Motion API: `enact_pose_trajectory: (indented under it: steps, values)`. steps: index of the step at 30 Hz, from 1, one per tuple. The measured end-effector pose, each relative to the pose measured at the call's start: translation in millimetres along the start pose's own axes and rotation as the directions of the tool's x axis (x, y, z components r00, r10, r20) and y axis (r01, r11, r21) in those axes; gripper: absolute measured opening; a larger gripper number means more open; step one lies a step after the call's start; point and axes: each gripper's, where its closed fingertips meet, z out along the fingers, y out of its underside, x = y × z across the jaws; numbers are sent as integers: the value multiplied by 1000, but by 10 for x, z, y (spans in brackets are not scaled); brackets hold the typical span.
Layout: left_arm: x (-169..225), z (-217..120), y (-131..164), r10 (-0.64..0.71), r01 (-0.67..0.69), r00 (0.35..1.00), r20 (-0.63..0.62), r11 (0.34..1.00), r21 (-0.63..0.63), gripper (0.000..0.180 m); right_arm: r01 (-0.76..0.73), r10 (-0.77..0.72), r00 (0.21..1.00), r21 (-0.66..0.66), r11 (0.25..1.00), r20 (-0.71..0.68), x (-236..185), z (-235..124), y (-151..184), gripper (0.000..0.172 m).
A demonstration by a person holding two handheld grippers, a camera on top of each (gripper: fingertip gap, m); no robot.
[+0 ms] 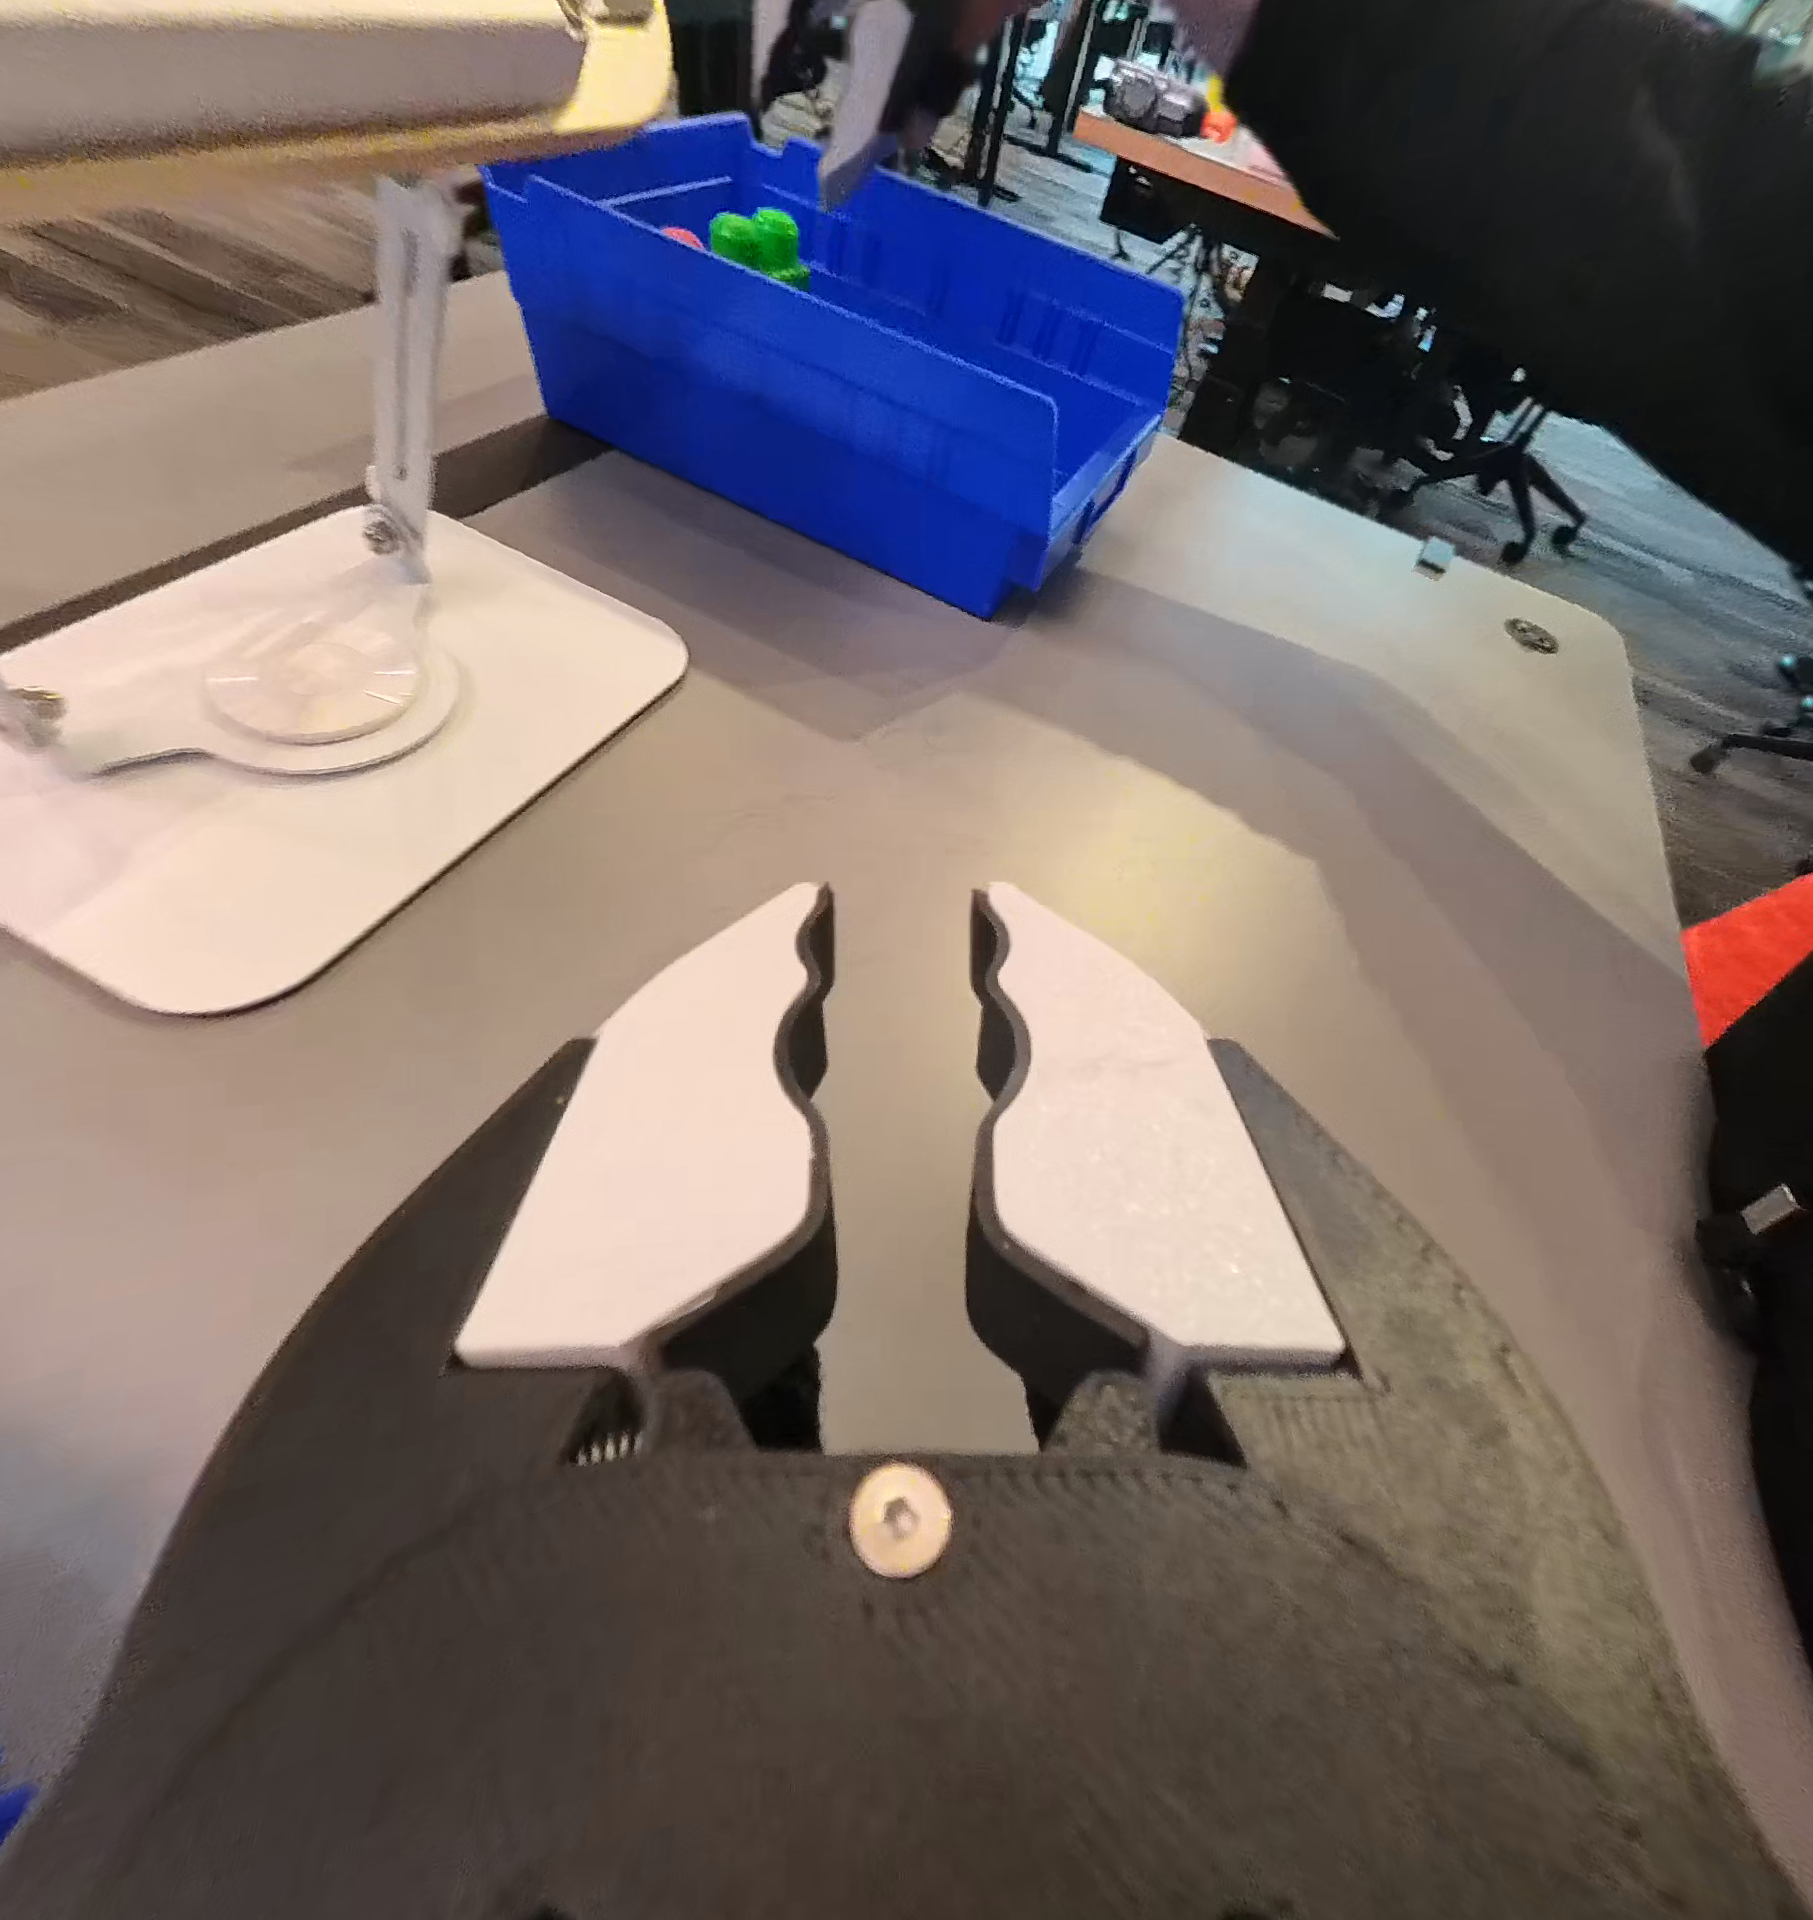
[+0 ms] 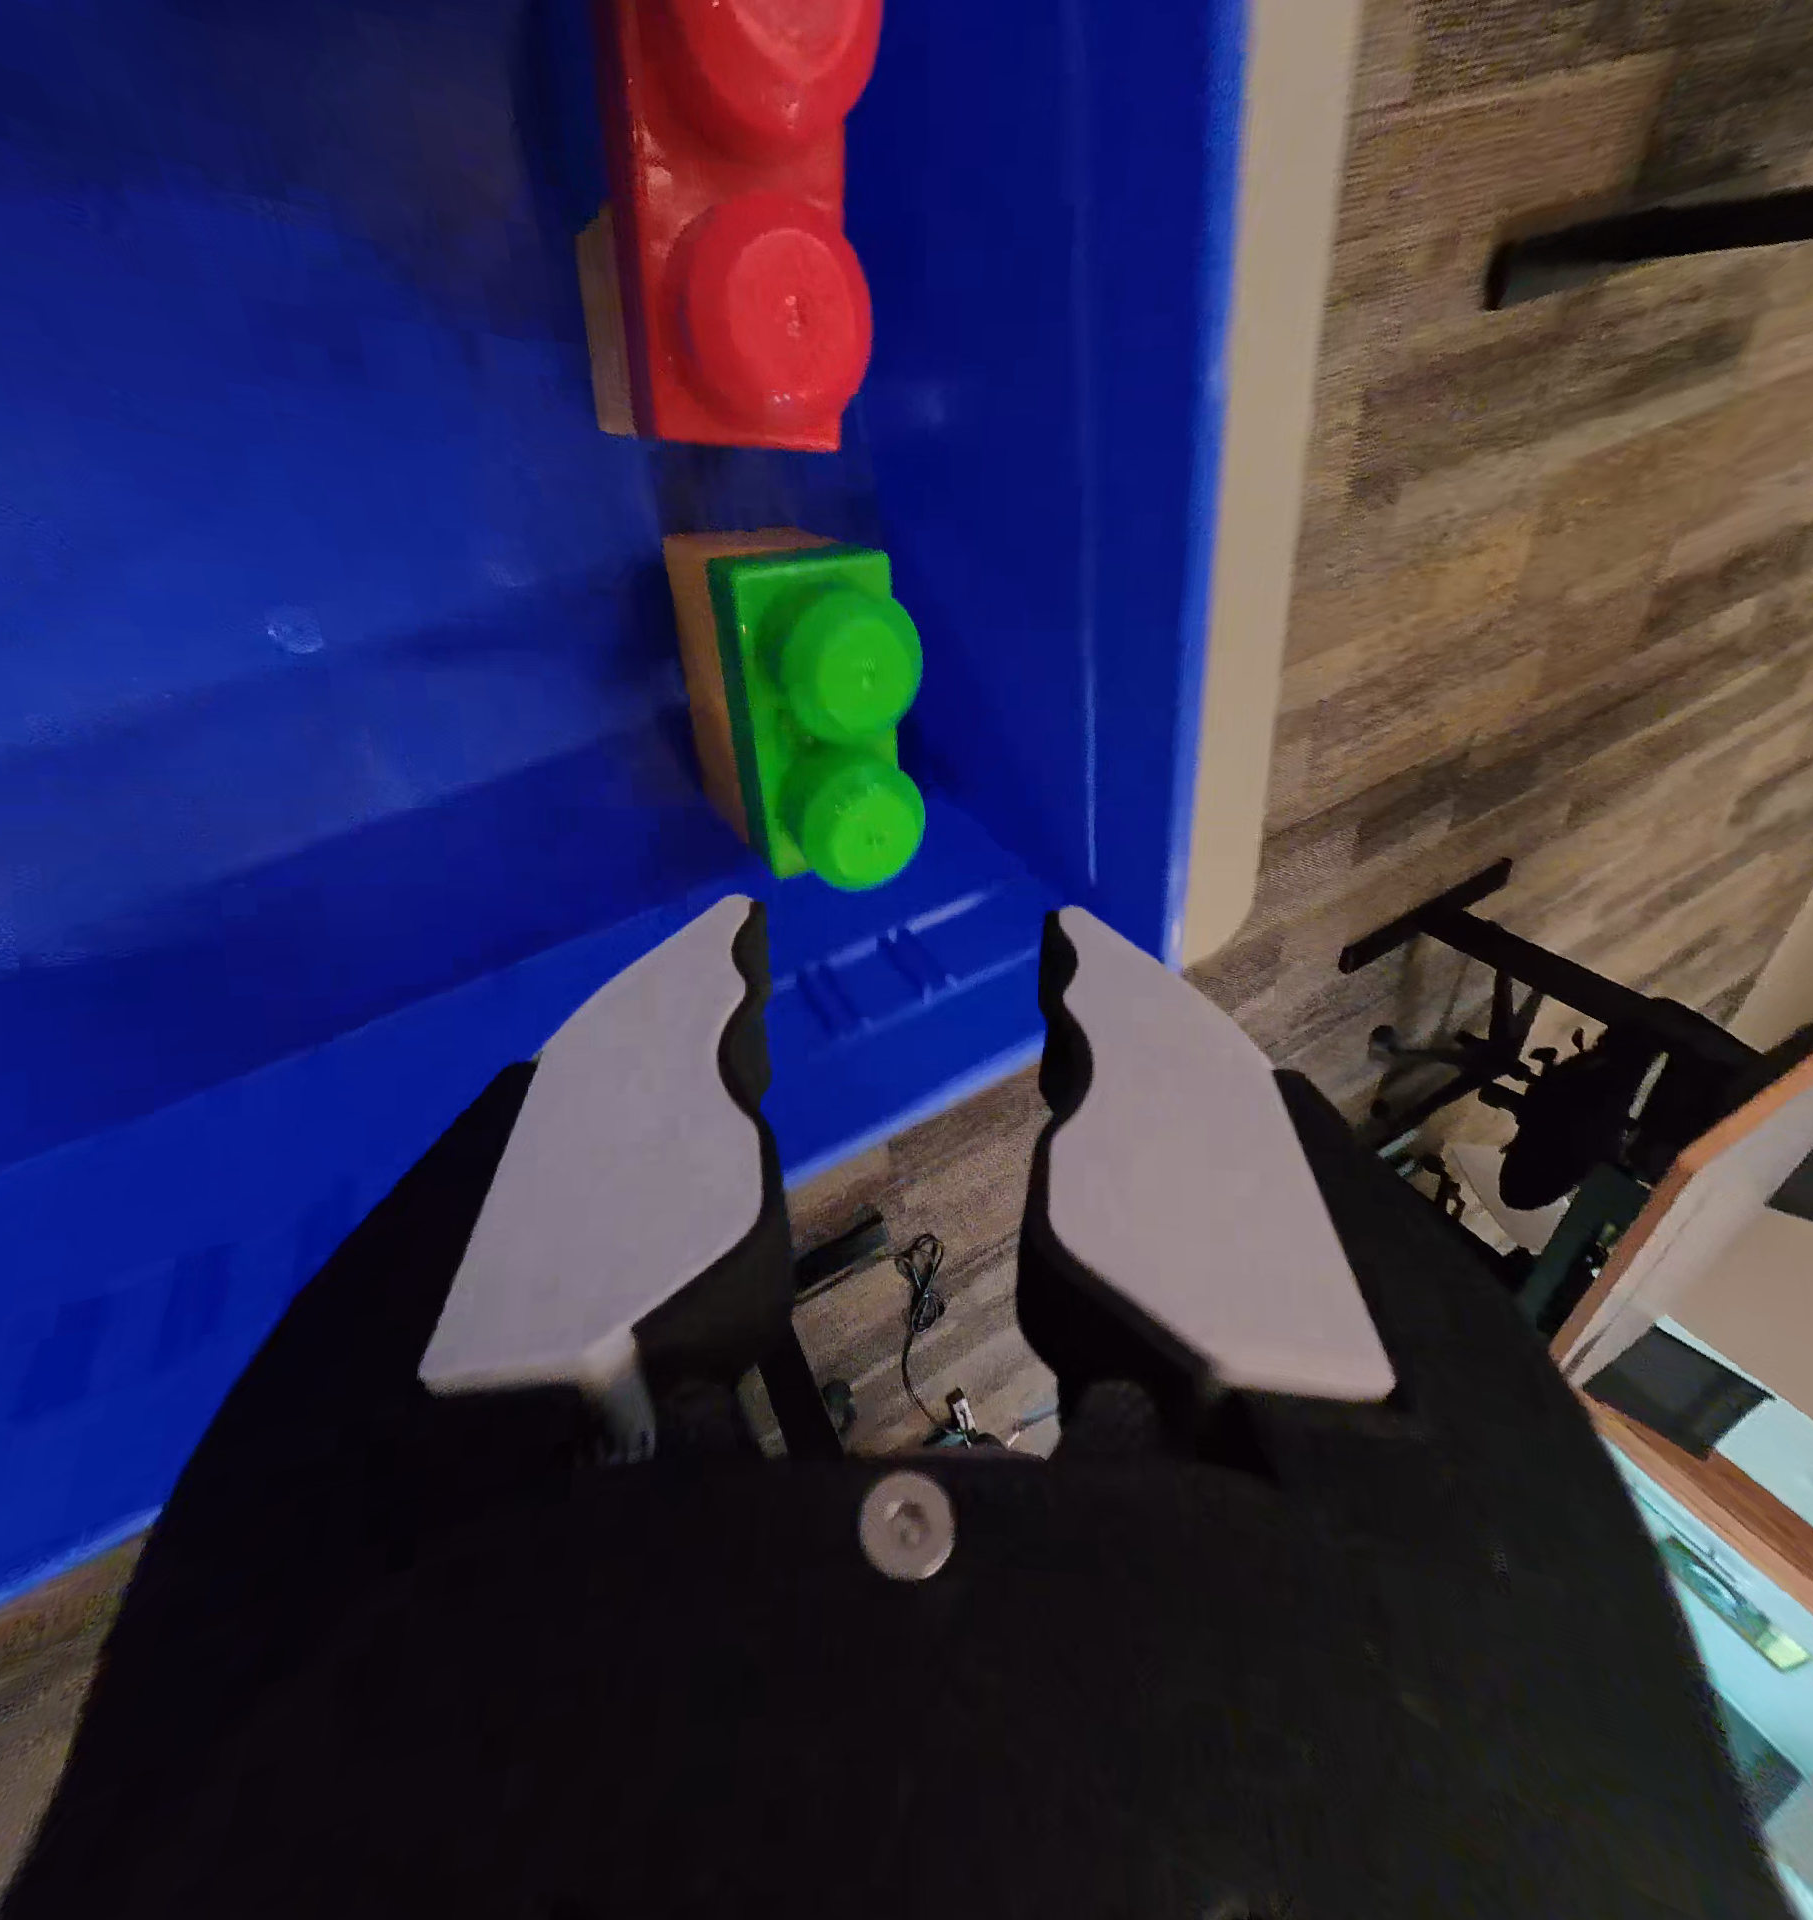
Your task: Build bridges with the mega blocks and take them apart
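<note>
Right gripper (image 2: 900, 935) wide open, empty, tilted into blue bin (image 2: 258, 520) just short of green block (image 2: 829, 717); left gripper (image 1: 900, 914) part-open, empty.

left gripper (image 1: 900, 904) hangs with its fingers slightly apart, nothing between them; right gripper (image 2: 902, 925) spread wider, likewise bare.

Both views are evenly lit from overhead indoor light, moderately bright. On the table (image 1: 1141, 727) soft overlapping shadows fan out from the blue bin (image 1: 840, 416), and a pale yellowish sheen lies just ahead of the fingertips. The white base plate (image 1: 258, 831) looks washed out. Wide-angle distortion bends the edges; the far background and the left side smear with motion blur, and the green block (image 2: 829, 727) is slightly soft
</note>
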Motion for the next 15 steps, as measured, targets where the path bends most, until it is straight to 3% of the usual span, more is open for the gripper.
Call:
enact_pose_trajectory:
  steps: [7,12,15]
  values:
    - [-465,-950,-113,27,-40,962,273,998,42,27,-44,77,989,247,968,-125,-368,-1058,-163,42]
    - [-1104,-1698,-80,28,3,833,552,998,-56,34,8,44,996,550,835,-82,-1245,-1842,-889,35]
    - [-1538,-1904,71,20,106,752,659,983,-151,40,45,-27,999,685,727,-37,-1863,-2087,-1475,29]
